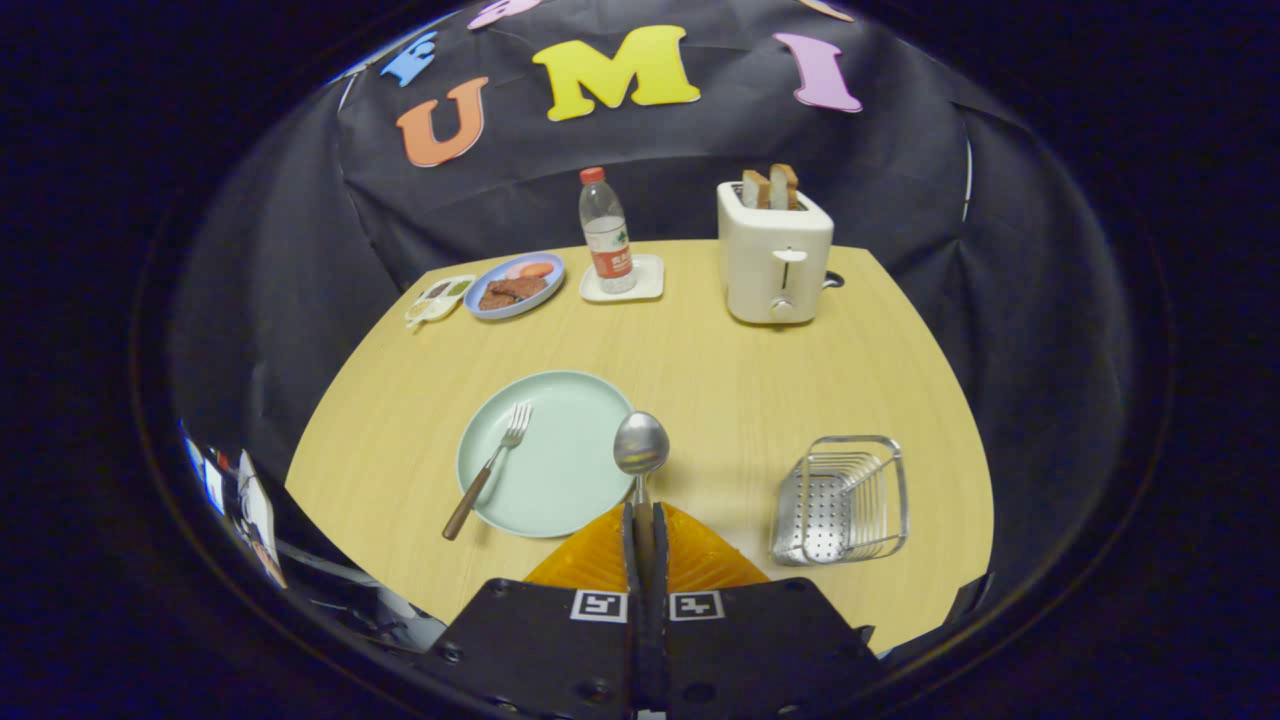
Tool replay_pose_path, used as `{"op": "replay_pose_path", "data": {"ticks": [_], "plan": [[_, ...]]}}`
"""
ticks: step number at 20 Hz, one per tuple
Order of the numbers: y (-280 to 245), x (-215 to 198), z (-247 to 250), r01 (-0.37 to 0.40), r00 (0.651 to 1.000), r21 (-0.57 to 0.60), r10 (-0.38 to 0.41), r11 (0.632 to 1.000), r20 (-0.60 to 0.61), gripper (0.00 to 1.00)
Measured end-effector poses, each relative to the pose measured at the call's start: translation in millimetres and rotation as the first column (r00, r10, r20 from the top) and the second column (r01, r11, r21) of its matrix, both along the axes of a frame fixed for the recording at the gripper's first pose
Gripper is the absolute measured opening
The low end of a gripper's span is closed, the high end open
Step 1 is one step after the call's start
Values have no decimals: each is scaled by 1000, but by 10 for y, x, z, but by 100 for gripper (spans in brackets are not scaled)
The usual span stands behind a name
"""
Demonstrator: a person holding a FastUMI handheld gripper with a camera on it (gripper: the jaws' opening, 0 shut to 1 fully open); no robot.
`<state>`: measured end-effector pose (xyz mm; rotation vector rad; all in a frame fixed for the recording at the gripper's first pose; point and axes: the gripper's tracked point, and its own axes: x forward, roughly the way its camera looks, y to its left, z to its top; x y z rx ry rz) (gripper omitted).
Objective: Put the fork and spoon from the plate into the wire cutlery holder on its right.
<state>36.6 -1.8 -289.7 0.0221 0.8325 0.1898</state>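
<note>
My gripper (645,520) is shut on the spoon (641,442), pinching its handle between both fingers; the steel bowl sticks up just ahead of the fingertips, lifted over the right rim of the plate. The pale green plate (560,480) lies on the wooden table to the left of the fingers. A fork (490,468) with a brown handle rests on the plate's left side, its handle hanging over the rim. The wire cutlery holder (842,500) stands to the right of the fingers, open and with nothing inside.
Beyond the plate, a white toaster (775,255) with two bread slices stands at the back right. A water bottle (606,232) on a small white tray, a blue plate of food (515,285) and a small sauce dish (440,297) line the back of the table.
</note>
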Motion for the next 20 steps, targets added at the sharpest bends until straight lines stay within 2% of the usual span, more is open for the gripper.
{"op": "replay_pose_path", "data": {"ticks": [6, 11, 16, 20], "plan": [[-581, -82, 242, 105, 992, 43, -108, 994, 65, 1], [-1035, -203, 227, 202, 978, 49, -204, 978, 48, 1], [-1270, -334, 161, 243, 969, 31, -244, 969, 32, 1], [-1259, -351, 116, 242, 970, 11, -242, 970, 23, 1]]}}
